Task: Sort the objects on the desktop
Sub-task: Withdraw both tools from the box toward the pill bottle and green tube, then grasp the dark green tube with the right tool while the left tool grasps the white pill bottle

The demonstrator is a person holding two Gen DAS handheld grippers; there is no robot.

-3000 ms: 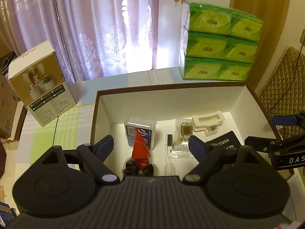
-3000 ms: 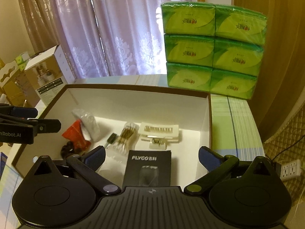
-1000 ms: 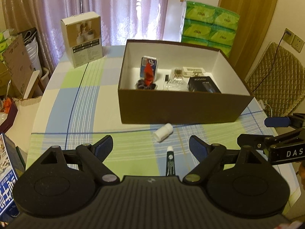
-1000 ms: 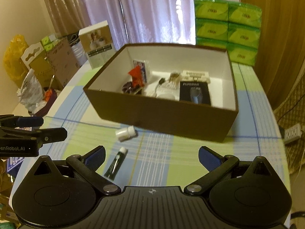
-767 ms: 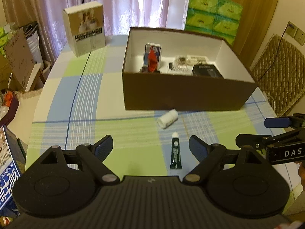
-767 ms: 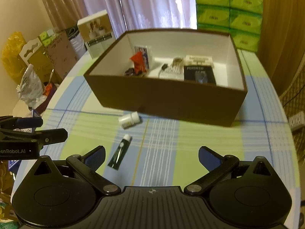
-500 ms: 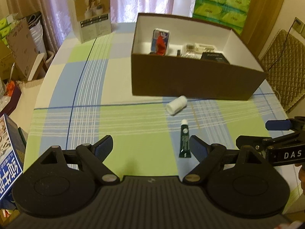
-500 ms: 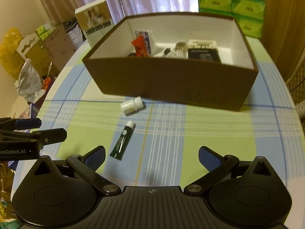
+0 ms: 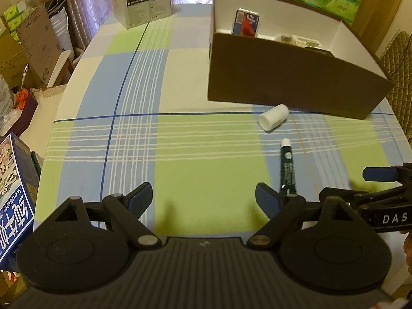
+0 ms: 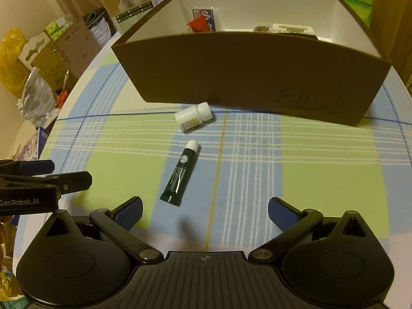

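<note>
Both tongs have drawn back from above the brown box (image 10: 252, 77) and now hang low over the near part of the worktop (image 9: 180, 170), on this side of the box. The left tongs (image 9: 203, 198) and the right tongs (image 10: 204, 209) stand wide open and hold nothing. Two things are not yet sorted: a white bottle (image 10: 193, 116) lying on its side just beside the near wall of the box, and a dark green tube (image 10: 180, 173) a little nearer to the front edge. The tube lies closest, near the left finger of the right tongs. I judge it is the next thing to take, then the bottle.
</note>
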